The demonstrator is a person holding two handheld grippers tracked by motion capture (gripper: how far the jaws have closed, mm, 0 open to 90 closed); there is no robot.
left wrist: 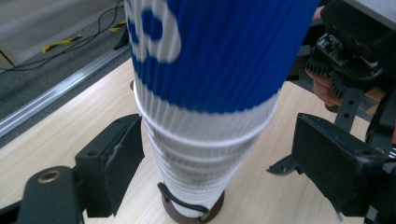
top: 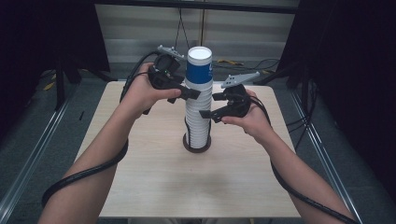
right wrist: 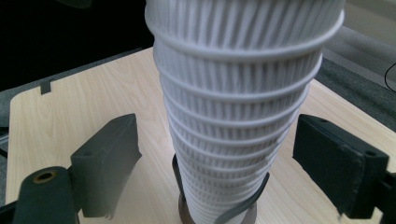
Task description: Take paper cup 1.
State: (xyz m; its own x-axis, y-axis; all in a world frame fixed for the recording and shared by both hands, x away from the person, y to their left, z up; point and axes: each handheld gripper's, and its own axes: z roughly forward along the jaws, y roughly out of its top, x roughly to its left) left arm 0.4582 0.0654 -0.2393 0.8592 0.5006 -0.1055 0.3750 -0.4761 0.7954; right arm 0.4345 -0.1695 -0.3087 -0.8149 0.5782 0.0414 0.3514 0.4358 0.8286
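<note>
A tall stack of upturned white ribbed paper cups (top: pixel 197 123) stands on a dark round base (top: pixel 196 148) at the middle of the wooden table (top: pixel 154 186). A blue cup with white lettering (top: pixel 199 70) tops the stack. My left gripper (top: pixel 189 93) reaches in from the left at the blue cup's lower rim. In the left gripper view its jaws straddle that rim (left wrist: pixel 205 135), and a gap shows at the right pad. My right gripper (top: pixel 211 105) is lower on the right. Its jaws stand apart on both sides of the white cups (right wrist: pixel 238 93).
The table's edges lie close on every side of the stack. Metal floor rails (top: pixel 32 149) run along both sides. Cables (top: pixel 233 63) lie on the floor behind the table. Each gripper's black cable trails along its forearm.
</note>
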